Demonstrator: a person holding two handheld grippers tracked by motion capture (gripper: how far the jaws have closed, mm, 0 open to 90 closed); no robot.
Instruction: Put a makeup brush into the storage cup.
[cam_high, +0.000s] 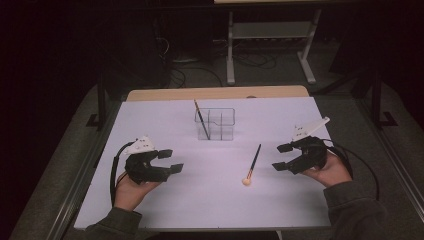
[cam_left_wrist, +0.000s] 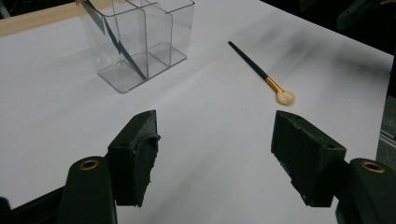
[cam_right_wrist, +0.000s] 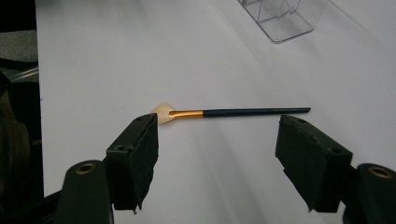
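Observation:
A clear compartmented organizer (cam_high: 215, 124) (cam_left_wrist: 140, 42) (cam_right_wrist: 285, 18) stands at the table's middle back. A dark-handled brush (cam_high: 201, 120) (cam_left_wrist: 119, 46) leans inside its left compartment. A second brush (cam_high: 252, 164) (cam_left_wrist: 259, 70) (cam_right_wrist: 233, 112), dark with a gold ferrule and a pale tuft, lies flat on the white table in front of the organizer. My left gripper (cam_high: 176, 159) (cam_left_wrist: 215, 126) hovers open at the left, jaws pointing right, nothing between them. My right gripper (cam_high: 277, 157) (cam_right_wrist: 217, 130) is open at the right, just right of the lying brush and aimed at it, apart from it.
The white table top (cam_high: 165, 200) has a wooden strip (cam_high: 215, 93) along its back edge. Behind it stands a desk frame (cam_high: 270, 45) with cables on the dark floor. Black cables trail from both grippers near the table's side edges.

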